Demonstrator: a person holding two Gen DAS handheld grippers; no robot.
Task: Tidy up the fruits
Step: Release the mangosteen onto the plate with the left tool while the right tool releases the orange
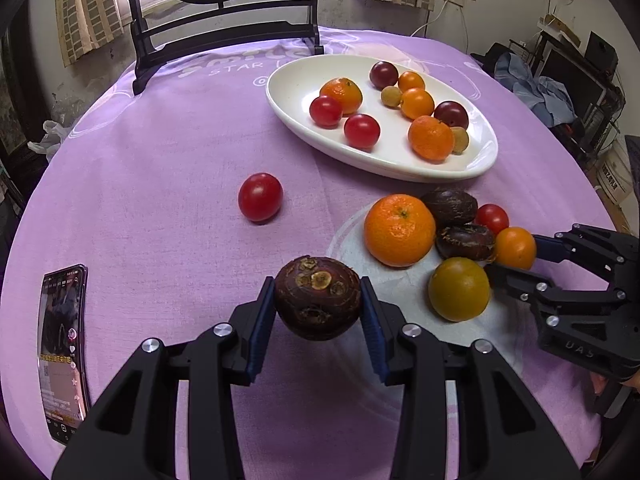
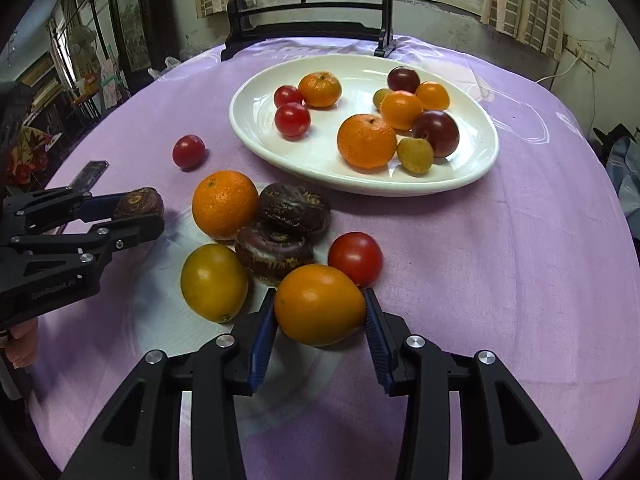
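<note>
The left gripper (image 1: 318, 300) is clamped on a dark round fruit (image 1: 317, 298); the right gripper's (image 2: 320, 306) fingers bracket an orange fruit (image 2: 319, 304). The white plate (image 1: 288, 92) lies beyond both, nearer the right gripper.

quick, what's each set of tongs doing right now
left tongs: closed on the dark brown fruit
right tongs: closed around the orange tomato
</note>
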